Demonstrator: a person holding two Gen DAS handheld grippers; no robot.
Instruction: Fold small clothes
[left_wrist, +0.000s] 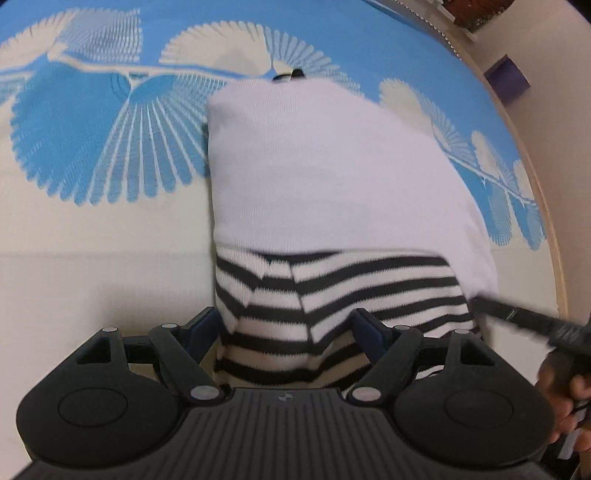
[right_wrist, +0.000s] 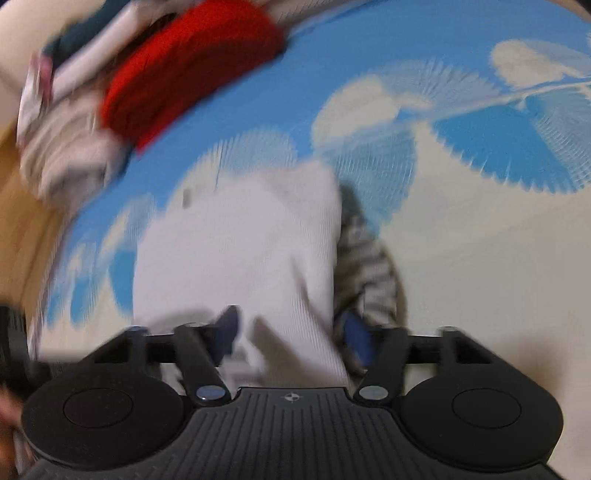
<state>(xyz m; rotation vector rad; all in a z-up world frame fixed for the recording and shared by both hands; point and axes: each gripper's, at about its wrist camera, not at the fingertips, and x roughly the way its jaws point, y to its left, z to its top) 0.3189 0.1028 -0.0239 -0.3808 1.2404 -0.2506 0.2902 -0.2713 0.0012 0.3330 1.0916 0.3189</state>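
Observation:
A small white garment (left_wrist: 332, 177) with a black-and-white striped part (left_wrist: 295, 302) lies on a blue and cream patterned cloth (left_wrist: 92, 147). My left gripper (left_wrist: 286, 332) has its jaws apart on either side of the striped end, which bunches up between them. In the blurred right wrist view my right gripper (right_wrist: 291, 328) has its jaws apart around the near end of the white garment (right_wrist: 240, 240), with the striped part (right_wrist: 365, 258) to its right. The right gripper's finger also shows in the left wrist view (left_wrist: 517, 317) at the garment's right edge.
A pile of folded clothes with a red piece (right_wrist: 192, 70) on top sits at the far left in the right wrist view. A wooden table edge (left_wrist: 550, 221) curves along the right. A purple box (left_wrist: 508, 79) stands beyond it.

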